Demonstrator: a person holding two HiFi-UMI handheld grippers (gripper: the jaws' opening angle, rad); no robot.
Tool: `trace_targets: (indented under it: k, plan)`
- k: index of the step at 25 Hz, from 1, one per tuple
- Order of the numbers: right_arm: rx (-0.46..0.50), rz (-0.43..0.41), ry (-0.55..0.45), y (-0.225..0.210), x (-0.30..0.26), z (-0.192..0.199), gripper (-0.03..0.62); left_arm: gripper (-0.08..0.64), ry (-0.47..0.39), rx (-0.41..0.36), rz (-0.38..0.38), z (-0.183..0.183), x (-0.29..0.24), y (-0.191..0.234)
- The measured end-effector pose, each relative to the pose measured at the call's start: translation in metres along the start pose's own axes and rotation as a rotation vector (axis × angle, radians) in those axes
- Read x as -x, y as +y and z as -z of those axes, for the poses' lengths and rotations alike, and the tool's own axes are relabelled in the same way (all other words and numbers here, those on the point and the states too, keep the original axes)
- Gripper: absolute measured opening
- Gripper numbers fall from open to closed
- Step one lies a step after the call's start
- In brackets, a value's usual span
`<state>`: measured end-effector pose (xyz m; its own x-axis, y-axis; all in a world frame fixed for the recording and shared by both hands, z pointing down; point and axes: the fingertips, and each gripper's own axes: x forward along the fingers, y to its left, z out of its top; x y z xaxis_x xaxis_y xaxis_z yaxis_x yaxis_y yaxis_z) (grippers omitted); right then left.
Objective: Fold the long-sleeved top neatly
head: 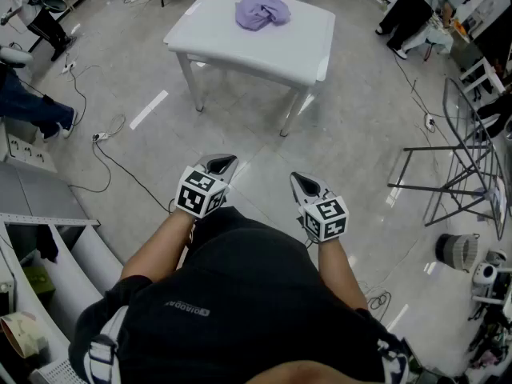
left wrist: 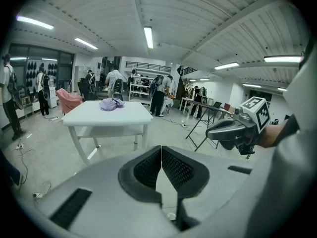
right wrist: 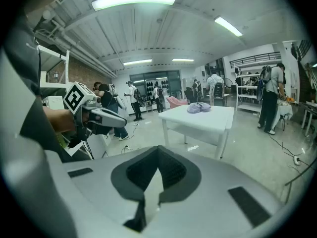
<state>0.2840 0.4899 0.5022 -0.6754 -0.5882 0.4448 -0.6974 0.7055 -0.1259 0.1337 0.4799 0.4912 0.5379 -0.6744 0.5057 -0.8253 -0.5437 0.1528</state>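
Lilac top (head: 262,11) bunched on white table (head: 298,48) | power strip (head: 101,137) on floor | left hand-held gripper (head: 227,161) and right hand-held gripper (head: 295,177) pressed together, empty

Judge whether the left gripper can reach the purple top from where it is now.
Probably not: the left gripper, shut and empty, is held near the person's body, with floor between it and the white table bearing the purple top. Nothing blocks the way.

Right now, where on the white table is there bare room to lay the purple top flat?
The crumpled purple top lies near the far edge of the white table; the near half and both flanks are bare. Nothing else crowds the tabletop.
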Motion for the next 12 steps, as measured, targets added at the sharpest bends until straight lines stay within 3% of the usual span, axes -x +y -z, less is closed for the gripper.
trace_targets:
  k: [12]
  plan:
    - [-0.029,-0.001,-0.018,-0.0038,0.0049,-0.0021,0.003,0.006,0.003,-0.002,0.013,-0.0055,-0.0051,-0.0059]
